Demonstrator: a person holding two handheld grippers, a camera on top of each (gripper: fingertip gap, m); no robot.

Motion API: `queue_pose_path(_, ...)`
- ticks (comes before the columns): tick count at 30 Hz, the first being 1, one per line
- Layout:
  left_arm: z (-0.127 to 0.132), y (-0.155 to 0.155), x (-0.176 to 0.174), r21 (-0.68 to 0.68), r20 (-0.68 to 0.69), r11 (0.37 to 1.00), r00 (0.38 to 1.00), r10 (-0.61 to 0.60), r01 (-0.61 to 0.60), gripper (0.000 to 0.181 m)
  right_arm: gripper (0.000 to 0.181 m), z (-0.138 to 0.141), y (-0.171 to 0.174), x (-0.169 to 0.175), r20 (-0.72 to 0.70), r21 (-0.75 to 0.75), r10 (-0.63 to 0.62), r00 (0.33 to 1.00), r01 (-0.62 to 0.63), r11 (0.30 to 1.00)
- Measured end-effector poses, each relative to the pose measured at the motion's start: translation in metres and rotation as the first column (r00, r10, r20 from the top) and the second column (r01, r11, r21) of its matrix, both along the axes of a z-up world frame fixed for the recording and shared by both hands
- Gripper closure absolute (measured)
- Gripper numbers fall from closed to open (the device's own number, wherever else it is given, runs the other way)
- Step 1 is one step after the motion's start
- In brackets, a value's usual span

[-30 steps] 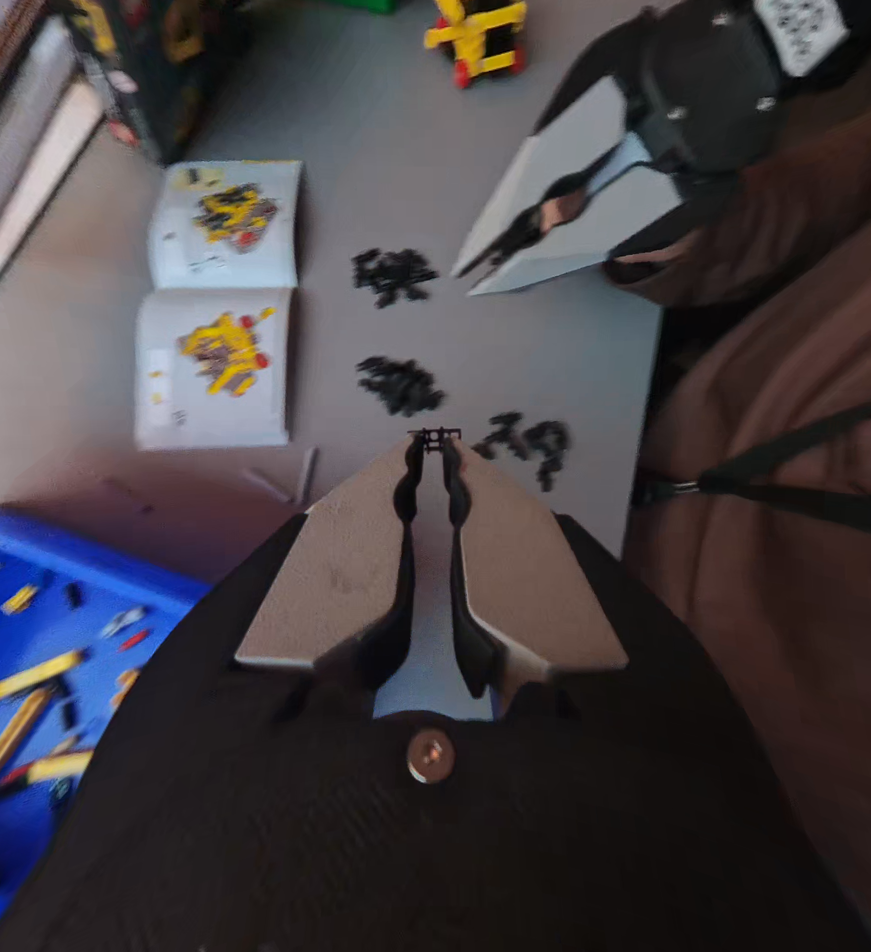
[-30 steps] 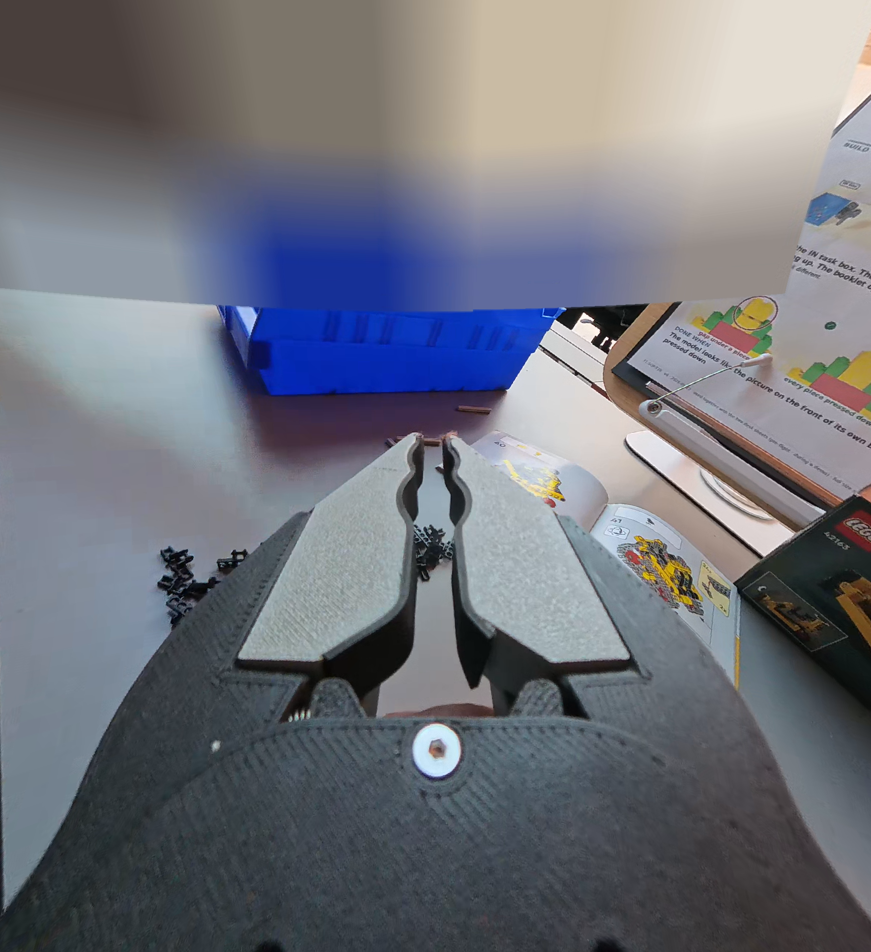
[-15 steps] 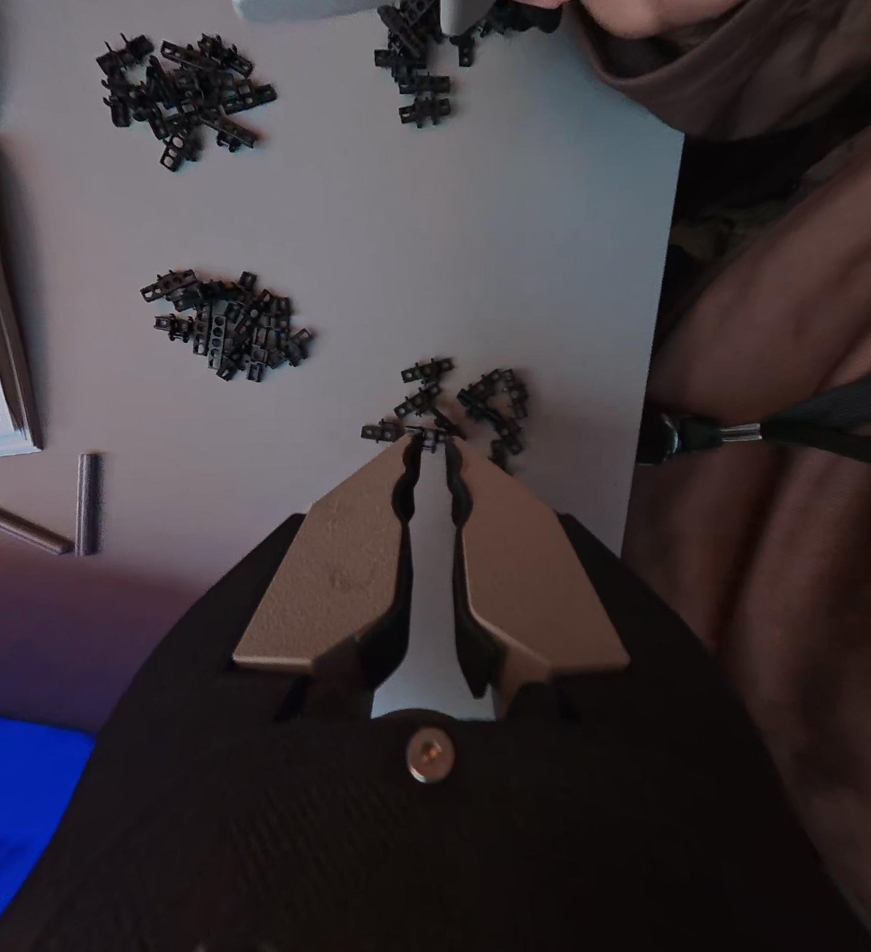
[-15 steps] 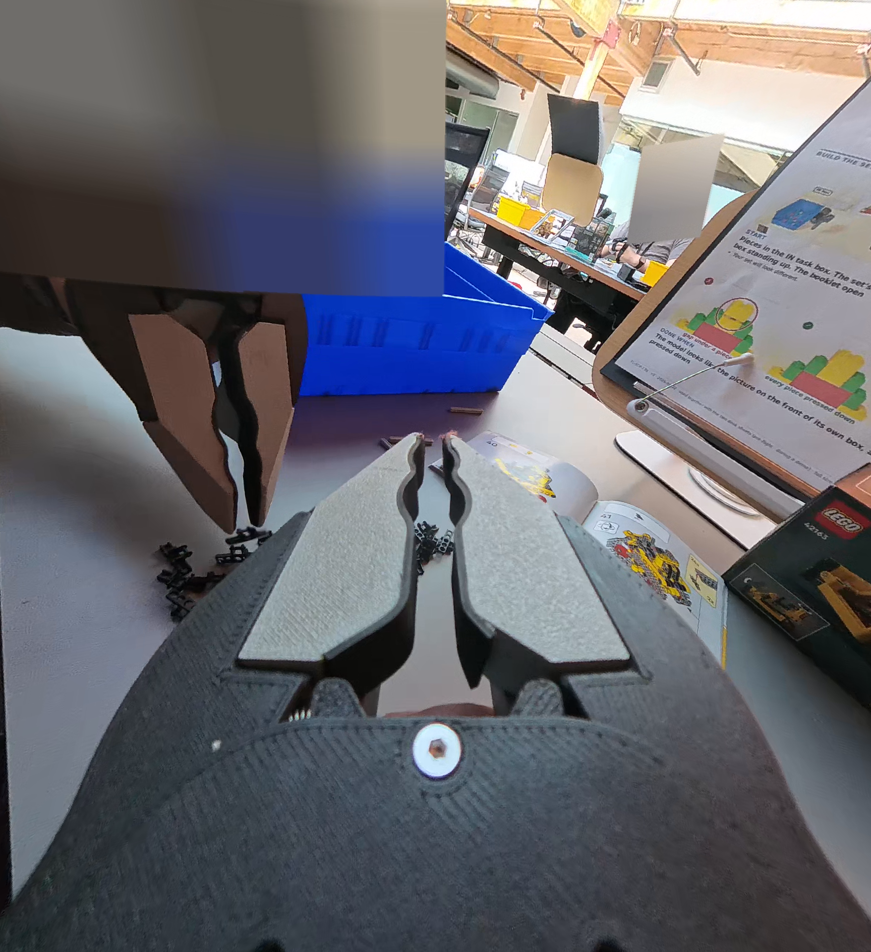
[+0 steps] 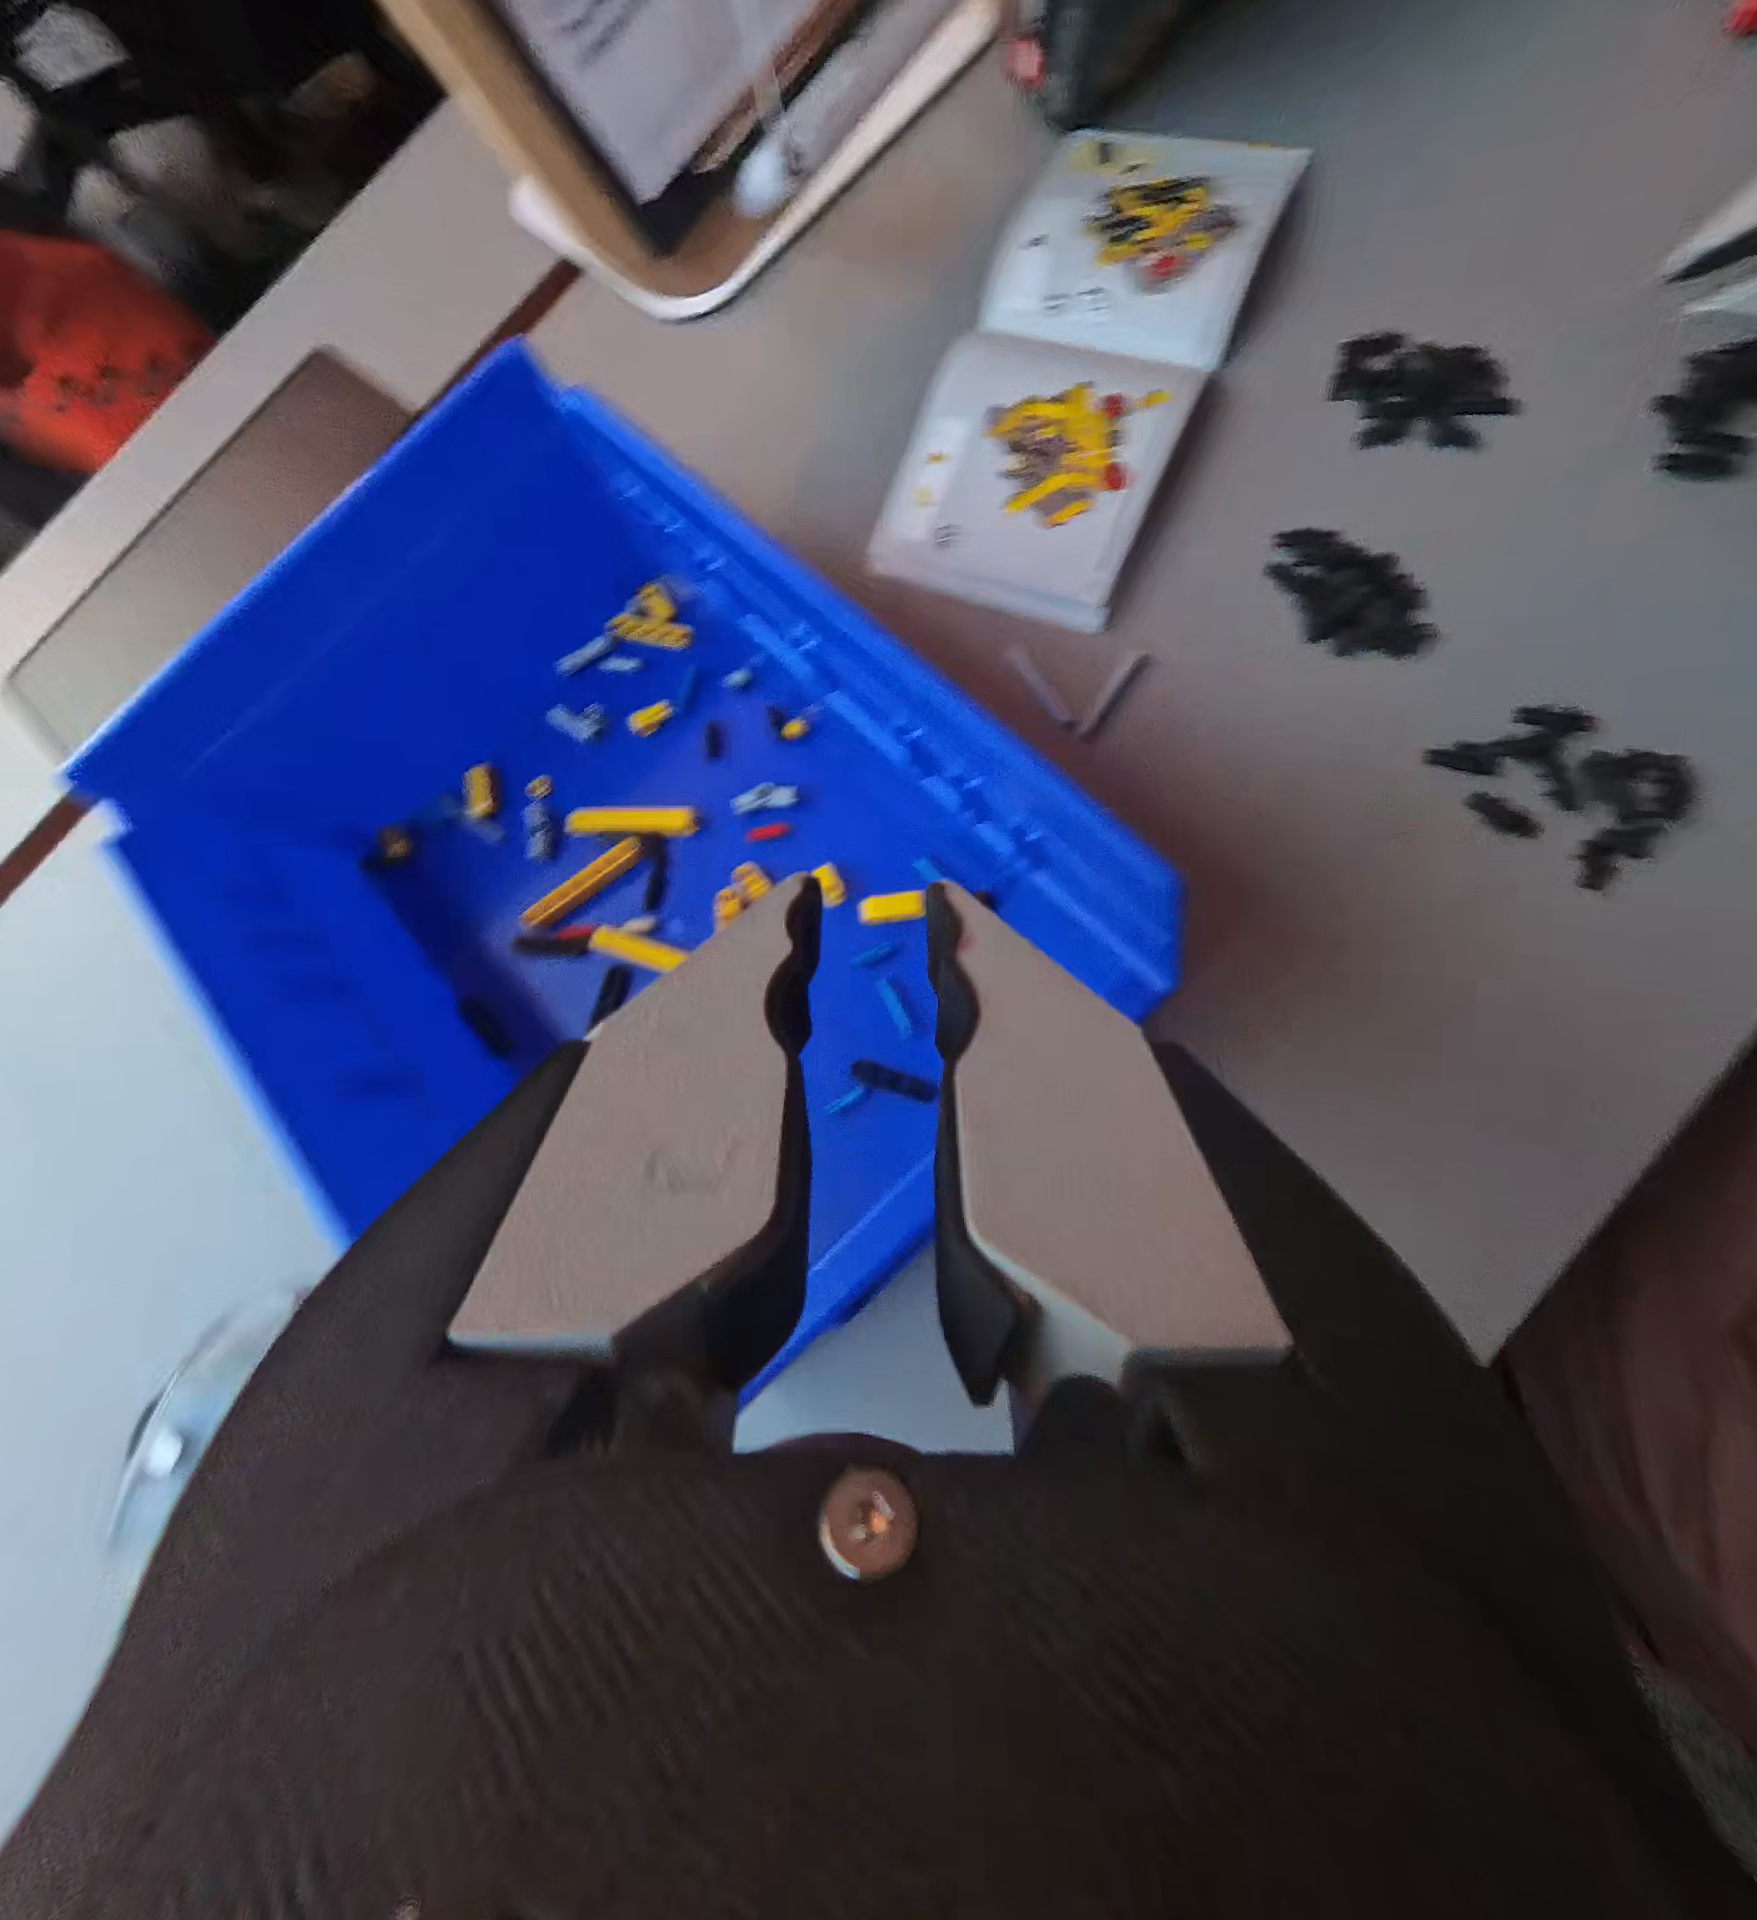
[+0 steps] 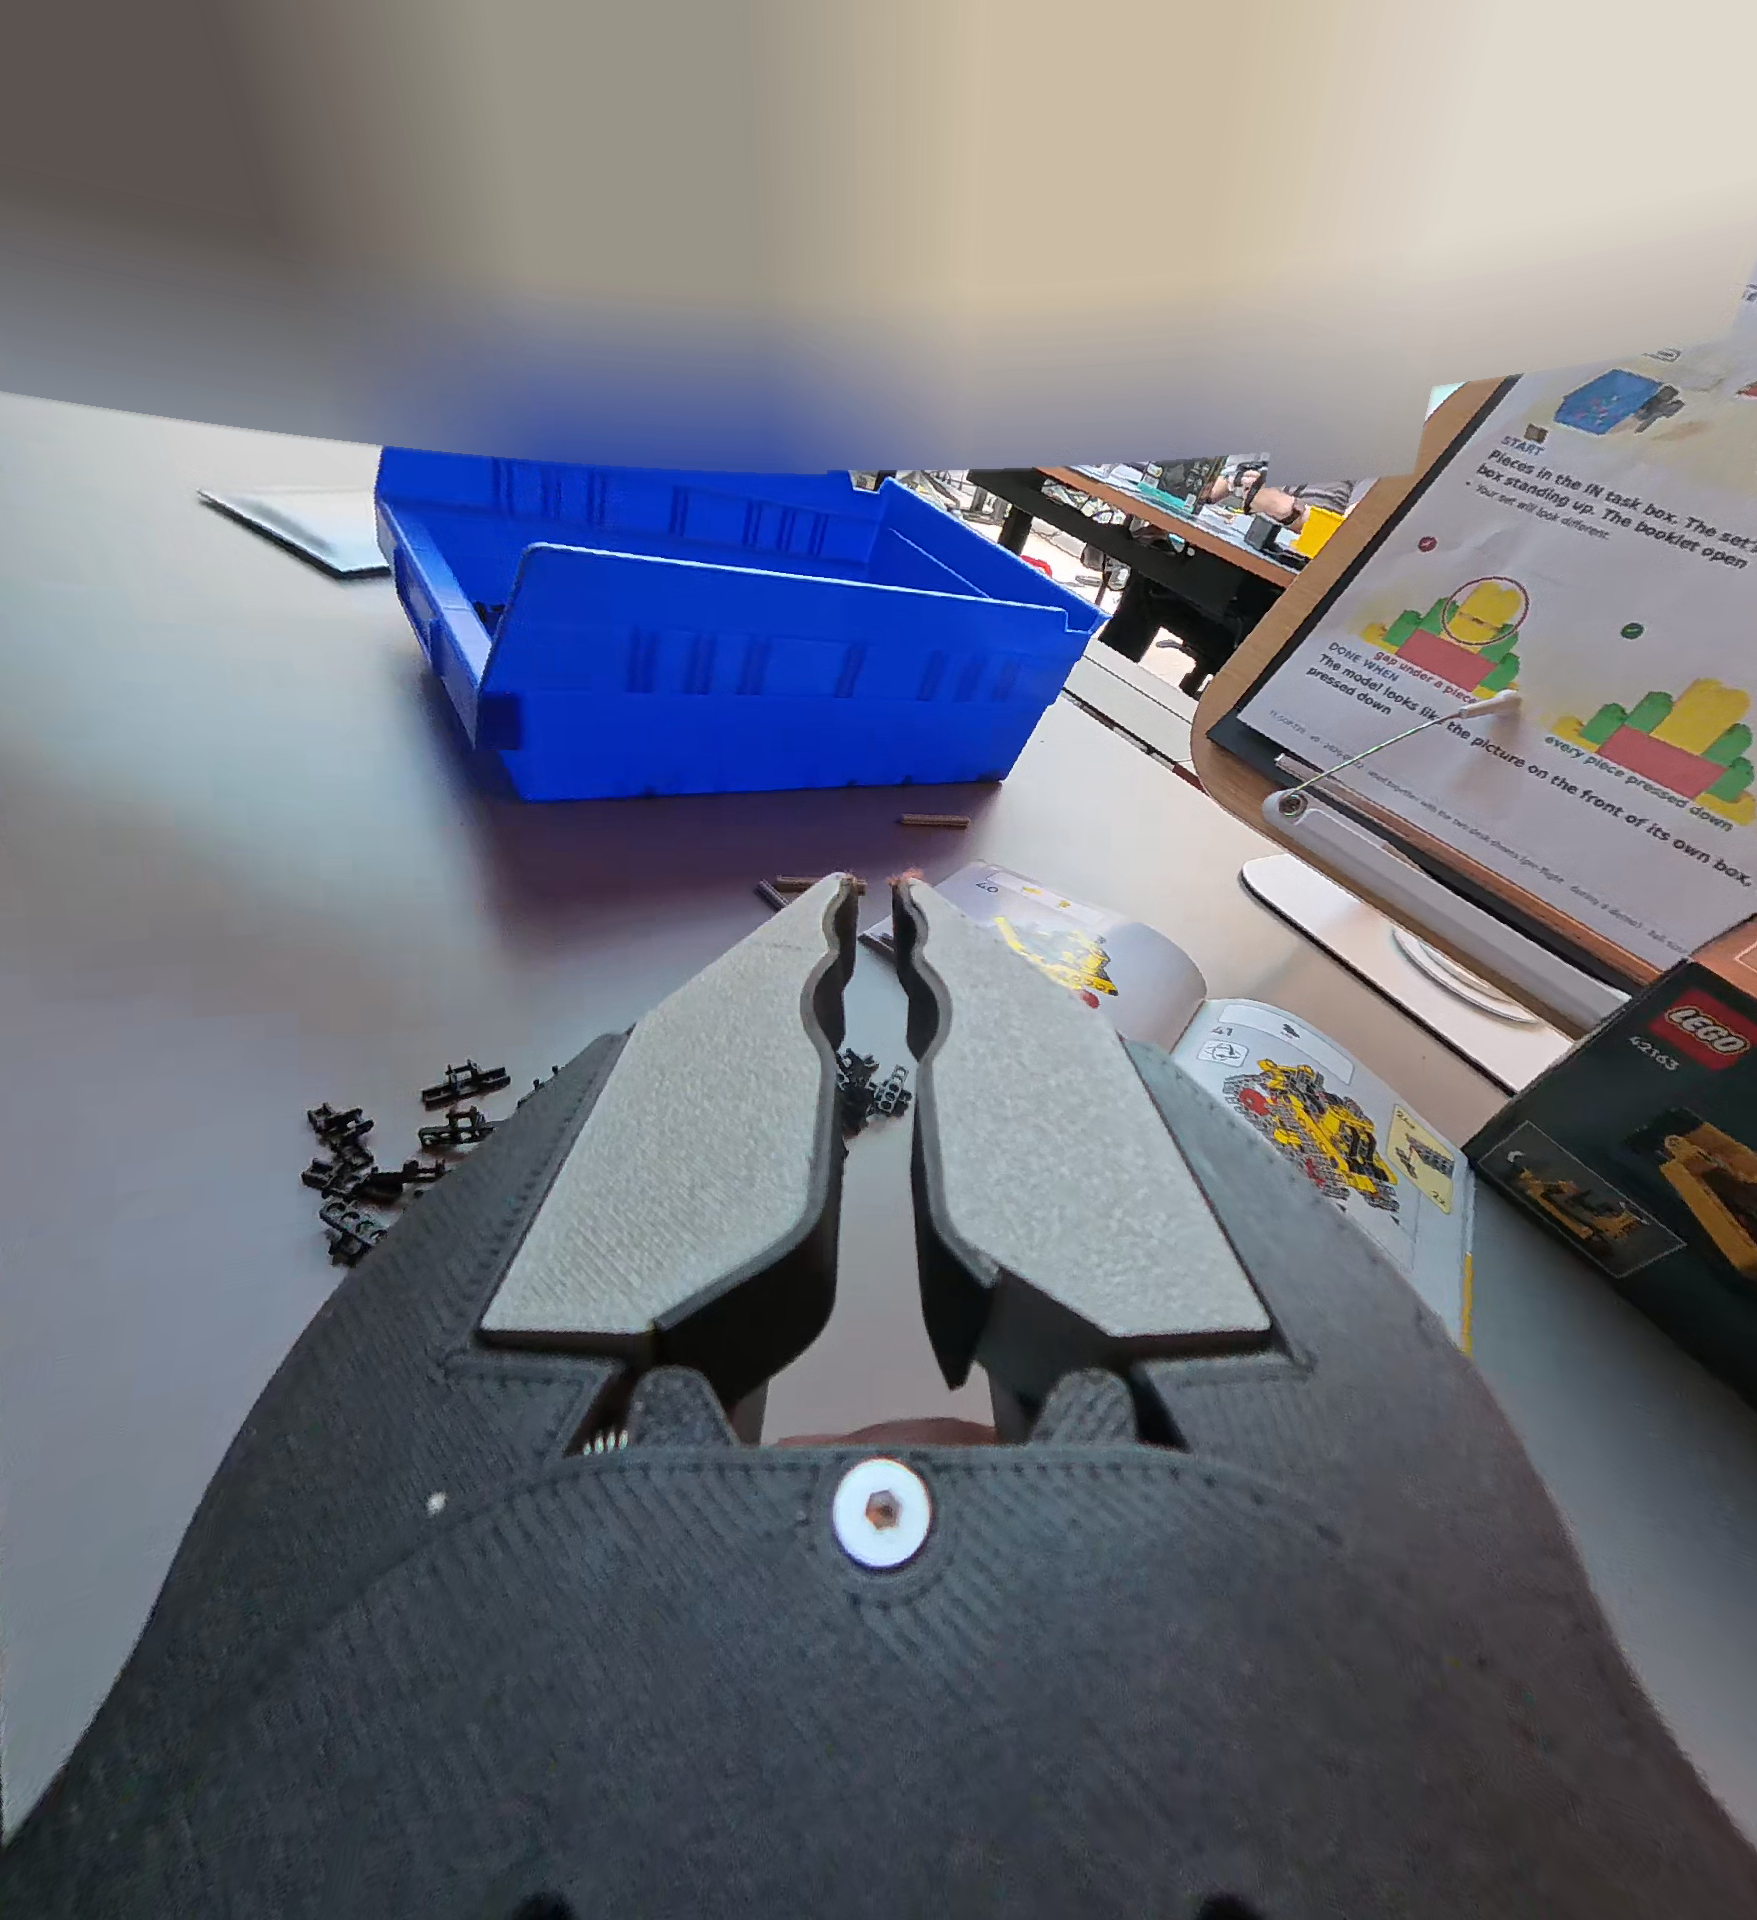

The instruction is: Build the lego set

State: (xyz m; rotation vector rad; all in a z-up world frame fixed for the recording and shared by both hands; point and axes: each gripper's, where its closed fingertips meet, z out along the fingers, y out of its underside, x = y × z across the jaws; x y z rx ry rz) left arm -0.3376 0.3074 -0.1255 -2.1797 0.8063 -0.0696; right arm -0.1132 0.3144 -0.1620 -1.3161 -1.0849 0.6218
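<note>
Your left gripper (image 5: 869,899) hangs spread and empty over the blue plastic bin (image 5: 1019,831) of small yellow and black lego pieces (image 5: 630,821). Go down slowly and pinch just one. Your right gripper (image 6: 876,883) waits, a little apart and empty, above the black track links (image 6: 386,1153).

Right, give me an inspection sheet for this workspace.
Surface: grey table, partly in shadow.
Job's things: blue bin holding loose yellow, black and blue pieces; open instruction booklet; four piles of black track links; set box at the right.
Clutter: short dark rods near the bin.
Grippers: left gripper open over the bin, empty; right gripper slightly open, empty.
Cables: nothing seen.
Surroundings: instruction sheet on a stand; other tables beyond.
</note>
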Motion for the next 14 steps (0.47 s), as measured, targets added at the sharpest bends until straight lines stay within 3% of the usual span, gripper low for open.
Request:
queue_pose_path(1, 0.004, 0.001, -0.022, -0.001, -0.004, 0.998, 0.998, 0.068, -0.068, 0.163, 0.178, 0.000, 0.001, -0.001, 0.000, -0.003, 0.000, 1.000, 0.000, 1.000)
queue_pose_path(5, -0.003, -0.001, -0.071, -0.072, -0.024, 0.981, 0.983, 0.181, -0.182, 0.162, 0.178, -0.004, 0.004, -0.006, 0.021, -0.008, -0.004, 1.000, 0.004, 1.000)
queue_pose_path(14, -0.056, -0.002, -0.104, -0.334, -0.205, 0.930, 0.975, 0.088, -0.154, 0.163, 0.177, -0.012, 0.017, -0.010, 0.030, -0.056, -0.024, 0.999, 0.025, 0.998)
